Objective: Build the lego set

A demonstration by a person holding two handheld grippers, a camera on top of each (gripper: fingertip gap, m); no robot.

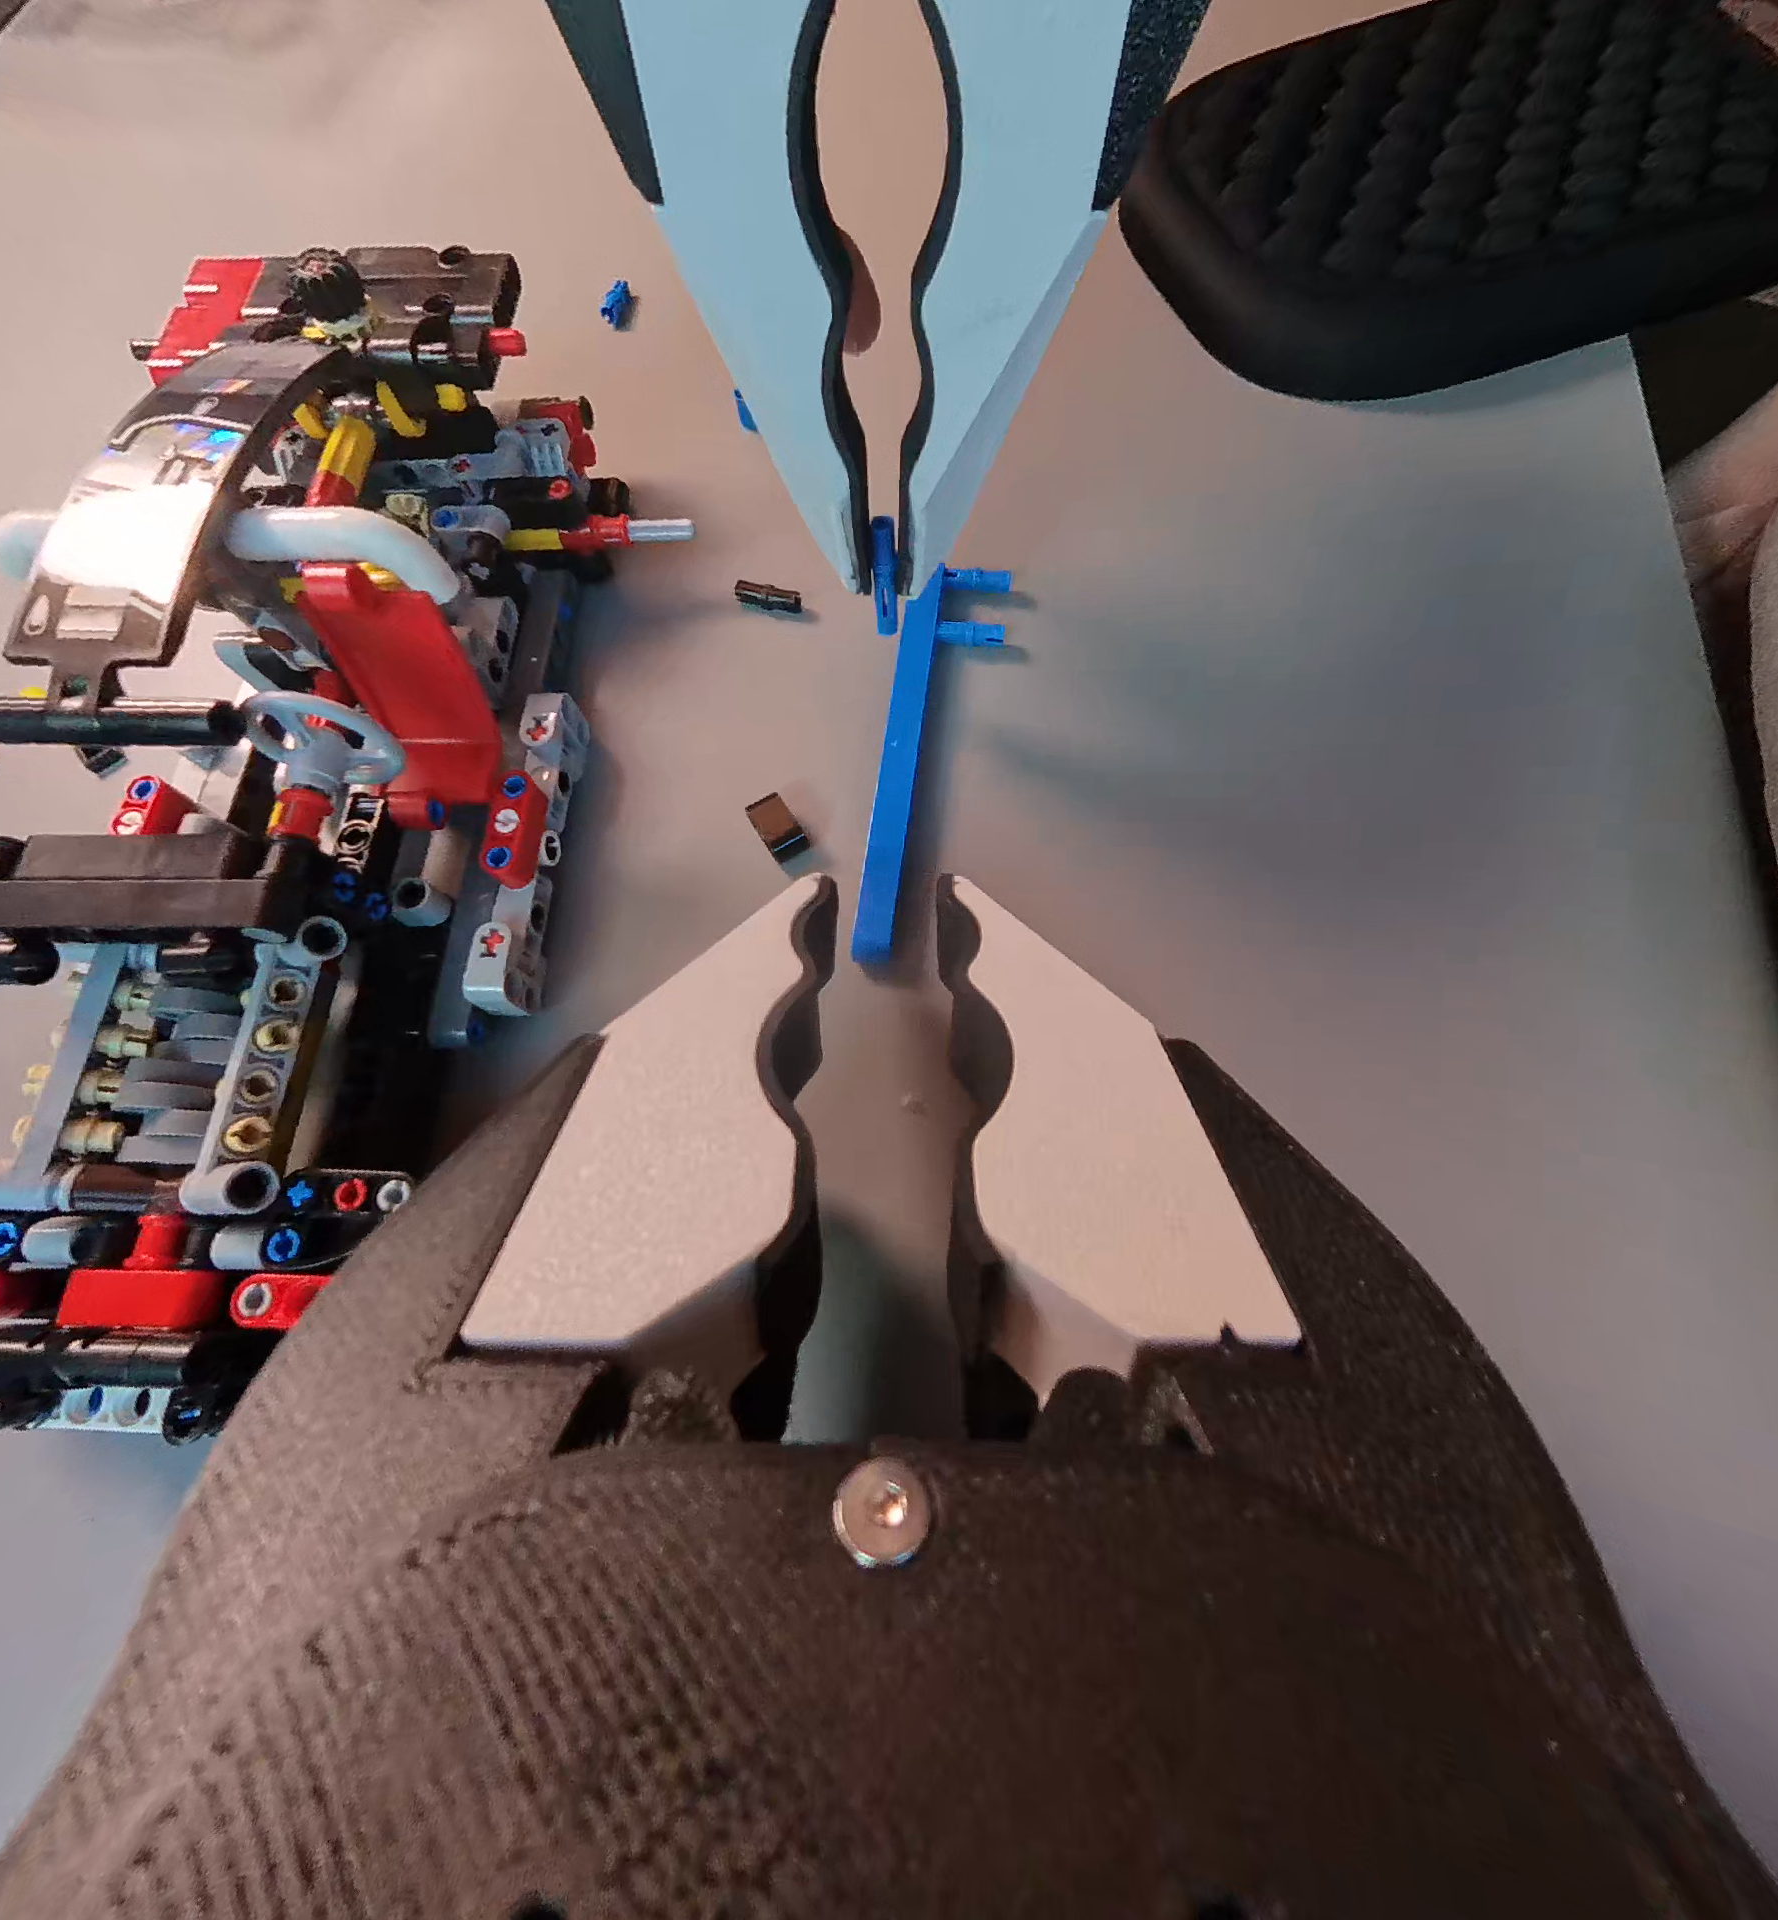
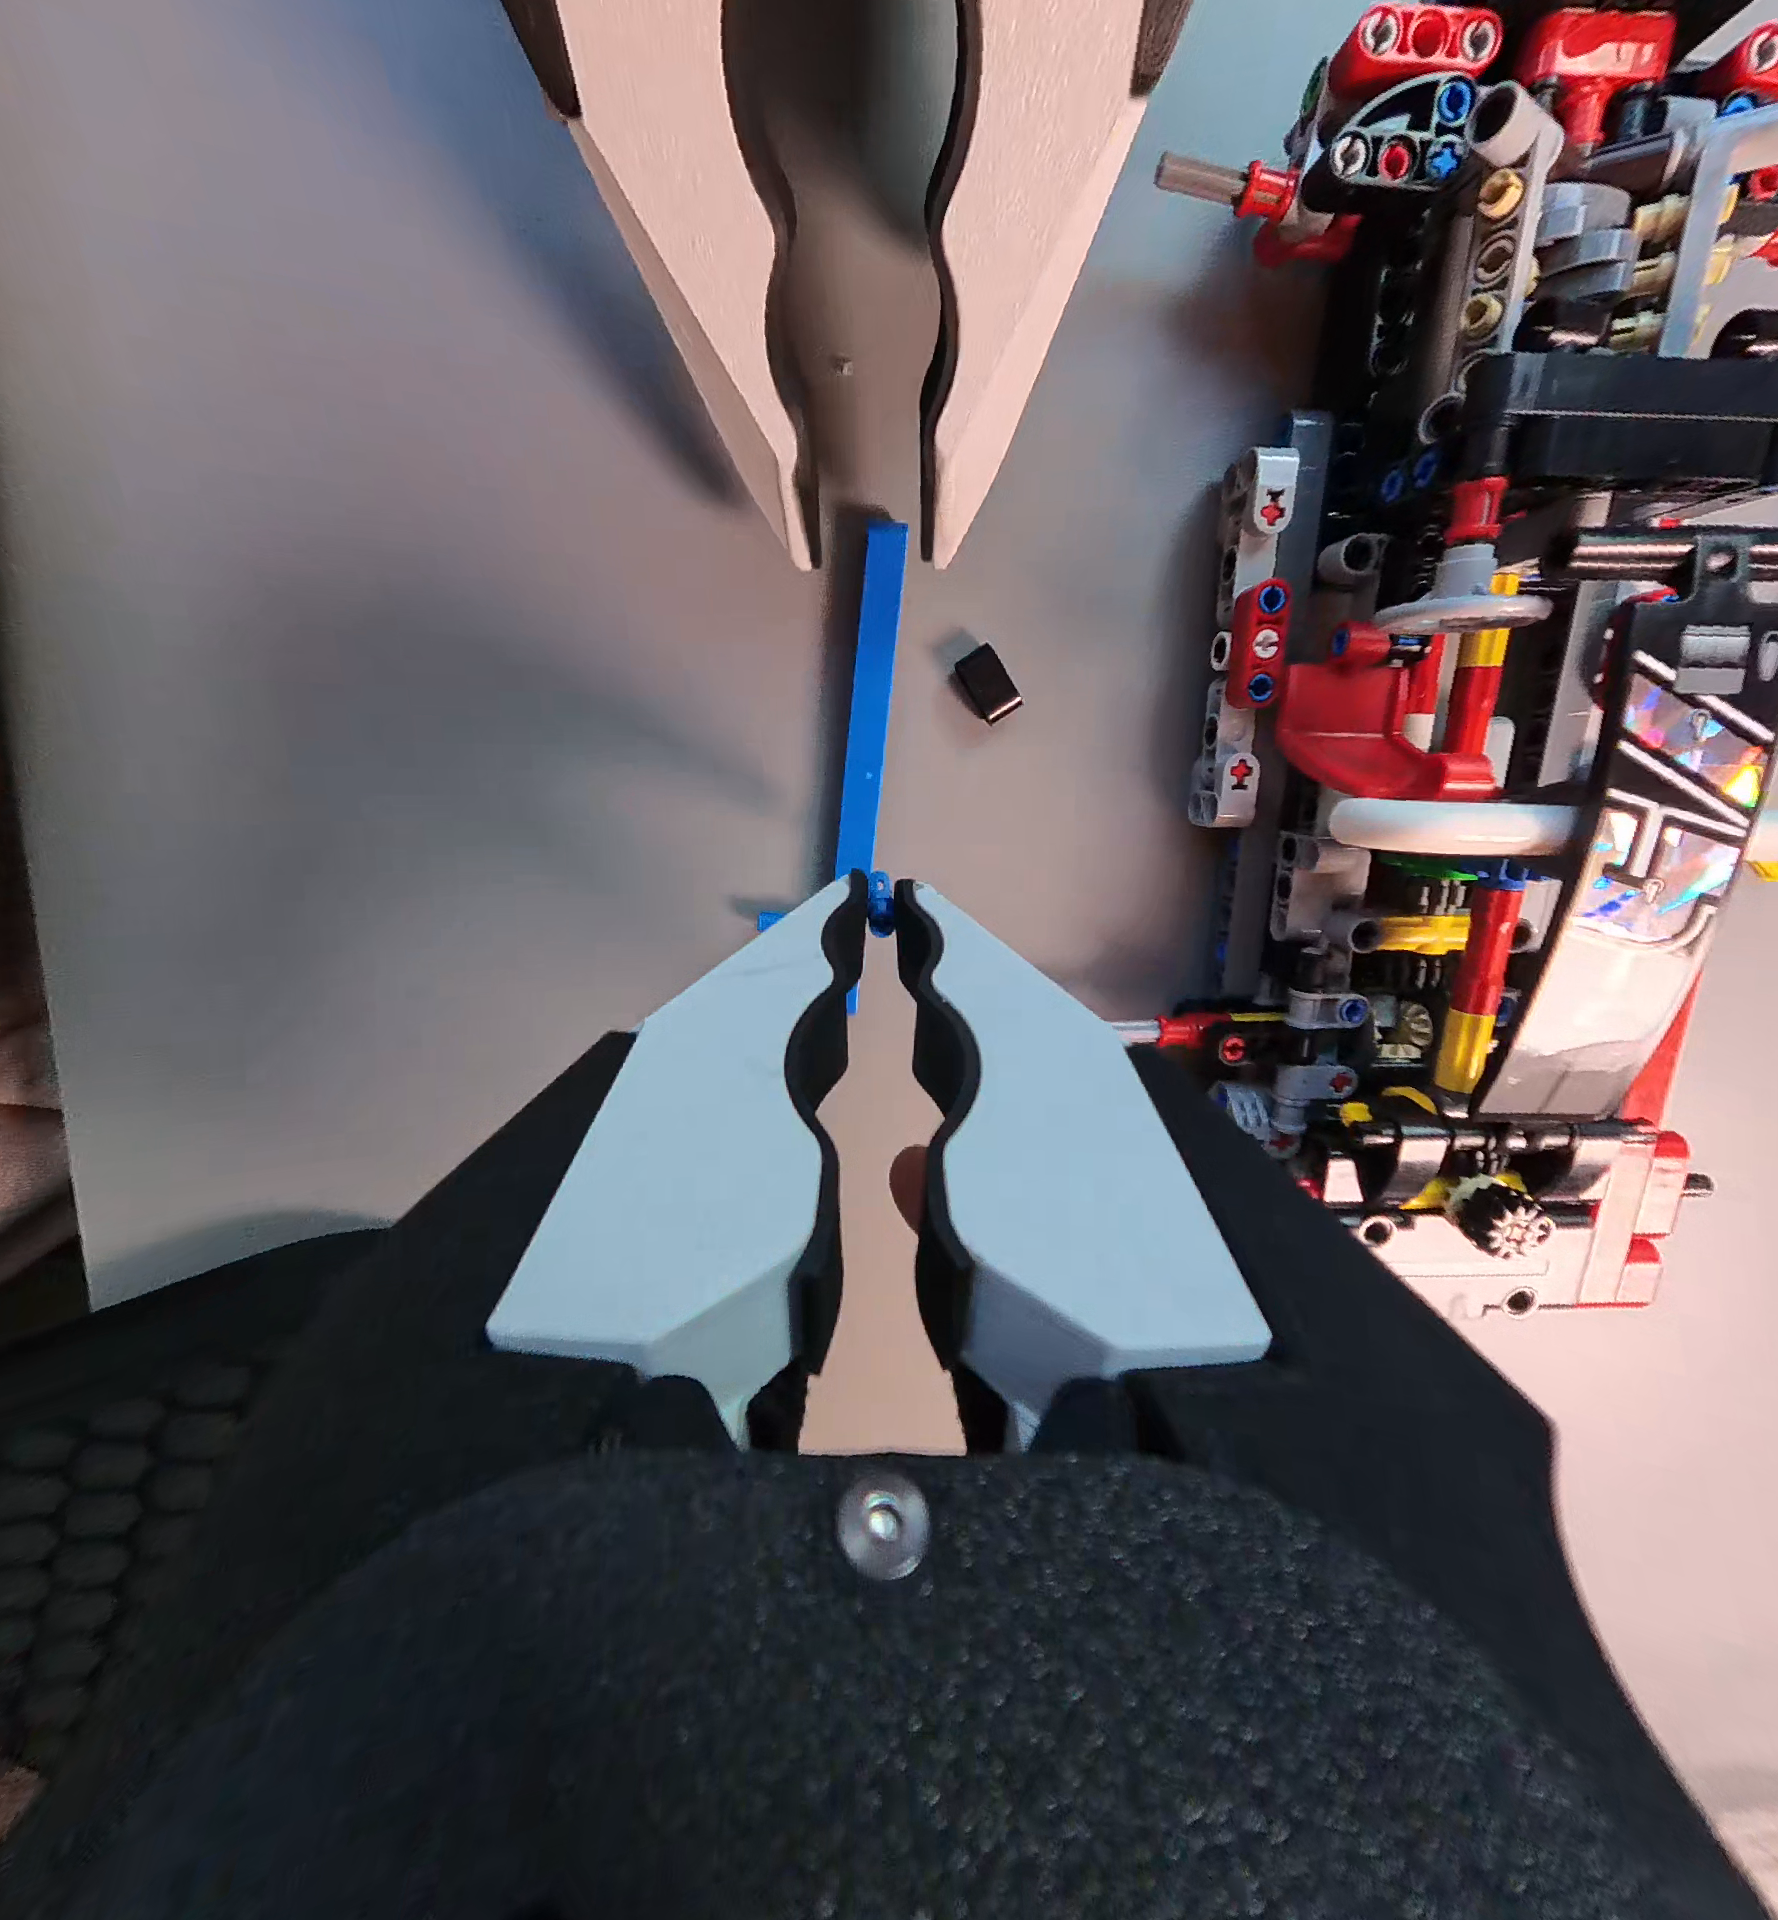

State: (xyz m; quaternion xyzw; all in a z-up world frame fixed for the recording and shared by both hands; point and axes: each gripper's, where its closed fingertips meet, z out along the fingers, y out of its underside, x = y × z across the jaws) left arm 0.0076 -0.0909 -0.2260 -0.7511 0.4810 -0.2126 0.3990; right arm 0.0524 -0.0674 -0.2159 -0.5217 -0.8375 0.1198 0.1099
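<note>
The right claw [image 2: 877, 902] pinches a small blue plastic pin [image 2: 879, 910] at the long blue plastic beam's [image 1: 895, 769] far end; the left claw [image 1: 885, 902] stands spread around the near end — half-built red-and-black lego car [image 1: 272, 790] at nine o'clock on the grey tabletop [image 1: 1280, 831].

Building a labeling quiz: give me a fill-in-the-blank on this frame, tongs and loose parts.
1. The right tongs are shut on a small ____ pin.
2. The left tongs are ____, with the long blue beam's end between the tips.
3. The loose tile beside the beam is ____ in colour.
4. The seat on the partly built car is ____.

Missing words: blue; open; black; red
</note>
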